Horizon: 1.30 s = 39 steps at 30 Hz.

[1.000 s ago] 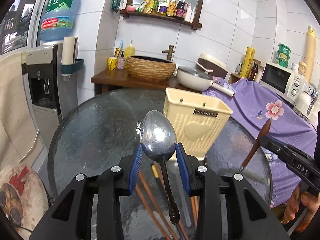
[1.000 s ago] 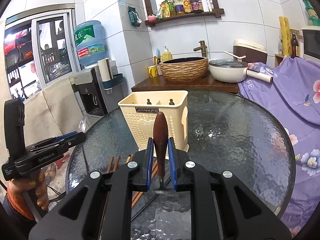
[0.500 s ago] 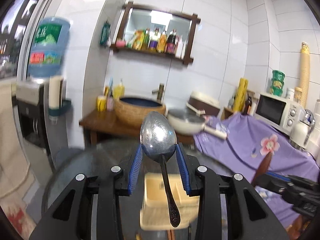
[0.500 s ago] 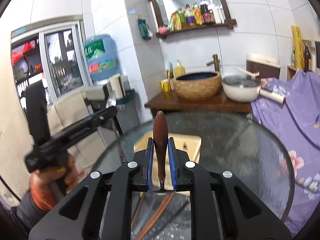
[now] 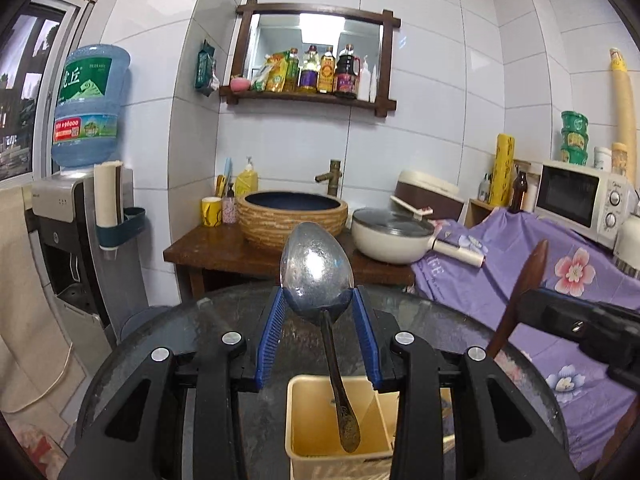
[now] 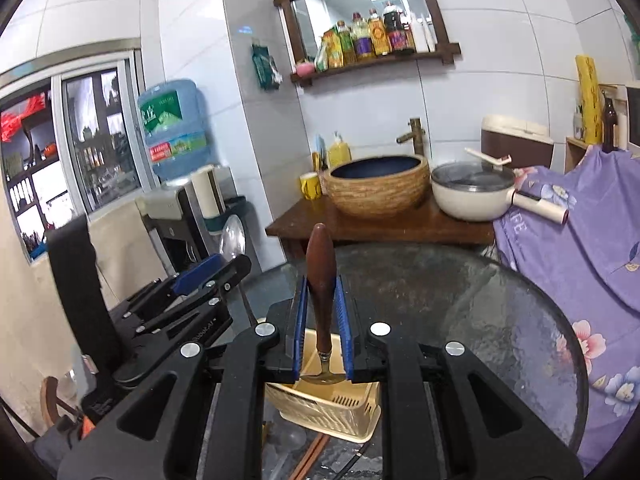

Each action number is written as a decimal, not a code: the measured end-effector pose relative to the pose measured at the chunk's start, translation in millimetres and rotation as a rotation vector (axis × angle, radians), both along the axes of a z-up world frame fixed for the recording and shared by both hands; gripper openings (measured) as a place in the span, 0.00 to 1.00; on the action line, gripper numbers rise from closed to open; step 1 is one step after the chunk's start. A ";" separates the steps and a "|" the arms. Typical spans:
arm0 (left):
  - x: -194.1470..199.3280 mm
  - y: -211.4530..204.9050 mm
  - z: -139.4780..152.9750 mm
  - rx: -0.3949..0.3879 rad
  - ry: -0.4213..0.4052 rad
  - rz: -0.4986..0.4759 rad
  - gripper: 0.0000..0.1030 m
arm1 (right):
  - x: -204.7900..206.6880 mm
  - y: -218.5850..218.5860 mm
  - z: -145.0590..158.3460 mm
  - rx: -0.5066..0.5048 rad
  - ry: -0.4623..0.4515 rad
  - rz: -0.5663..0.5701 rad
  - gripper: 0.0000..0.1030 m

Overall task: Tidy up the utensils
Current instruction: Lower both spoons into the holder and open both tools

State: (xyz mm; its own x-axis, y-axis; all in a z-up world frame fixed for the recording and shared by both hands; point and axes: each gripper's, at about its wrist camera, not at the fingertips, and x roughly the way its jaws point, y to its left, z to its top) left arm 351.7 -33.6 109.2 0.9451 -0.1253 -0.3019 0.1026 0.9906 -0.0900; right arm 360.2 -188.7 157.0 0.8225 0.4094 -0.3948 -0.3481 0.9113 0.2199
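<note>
Left gripper (image 5: 318,312) clamps metal spoon (image 5: 316,276) bowl-up; right gripper (image 6: 322,316) nearly shut on wooden-handled utensil (image 6: 321,276); both above cream utensil basket (image 5: 304,452) on glass table (image 6: 500,312).

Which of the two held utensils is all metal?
The spoon in the left hand-held gripper: shiny metal bowl and handle. The utensil in the right hand-held gripper has a brown wooden handle.
</note>
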 end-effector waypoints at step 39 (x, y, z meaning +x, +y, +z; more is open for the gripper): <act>-40.0 25.6 -40.8 0.026 0.008 0.004 0.71 | -10.4 4.8 -66.4 -0.086 -0.002 -0.060 0.54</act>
